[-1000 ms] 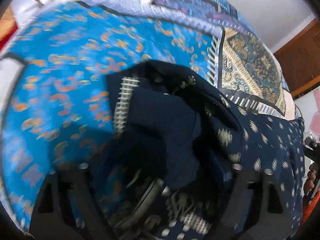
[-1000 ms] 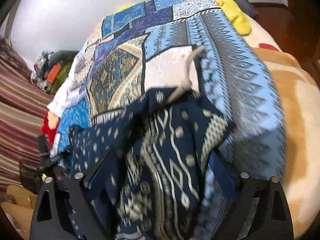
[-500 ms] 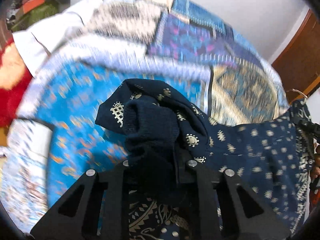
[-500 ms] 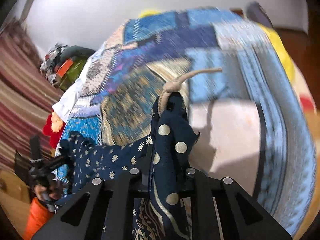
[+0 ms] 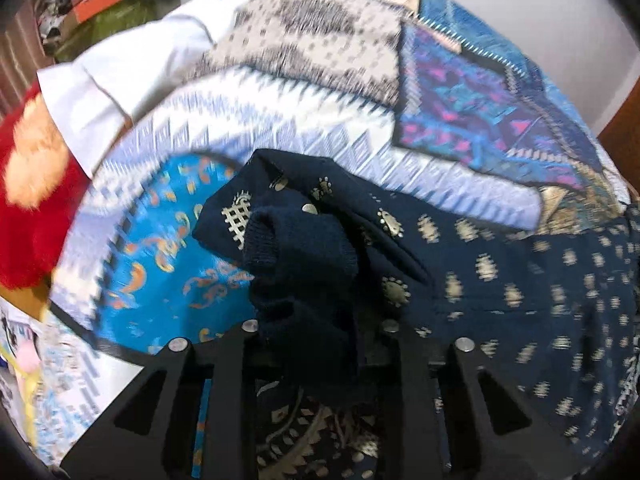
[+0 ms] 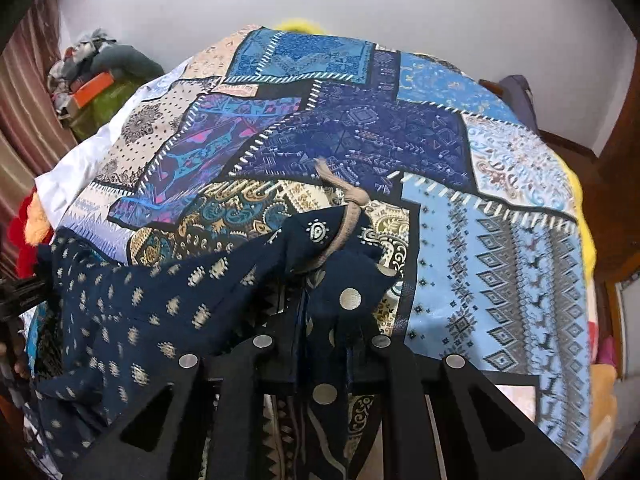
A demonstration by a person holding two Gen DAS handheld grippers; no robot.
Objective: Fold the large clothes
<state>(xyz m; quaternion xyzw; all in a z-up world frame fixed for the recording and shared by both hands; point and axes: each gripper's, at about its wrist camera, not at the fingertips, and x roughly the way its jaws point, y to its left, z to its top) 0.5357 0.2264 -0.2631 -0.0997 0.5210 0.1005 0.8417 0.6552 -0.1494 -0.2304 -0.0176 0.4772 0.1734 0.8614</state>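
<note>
- Left wrist view: the left tool (image 5: 316, 326) is clenched on a thick bunch of the dark blue cloth (image 5: 500, 280). Its jaws have just opened a little, but the bunch is squeezed between them.
- The bunch pokes up just past the tips of the tool. A rolled dark edge sits on top of it.
- From the tool, the cloth runs off to the right side of the picture. It has small pale dots and shapes on it.
- More of the cloth hangs down under the tool.
- The cloth is held over a bed with a patchwork bedspread (image 5: 168, 248). A bright blue patch lies just left of the tool.
- A red fluffy thing (image 5: 28, 208) sits at the far left edge.
- Right wrist view: the right tool (image 6: 322, 342) is pinched tight on another part of the dark blue cloth (image 6: 132, 308).
- A tan cord (image 6: 344, 216) is tied on the cloth just above the tips of the tool.
- From this tool the cloth stretches away to the left side of the picture.
- The patchwork bedspread (image 6: 500, 272) lies under it all and fills the right side.
- A pile of stuff (image 6: 96, 80) sits far off by the wall.
</note>
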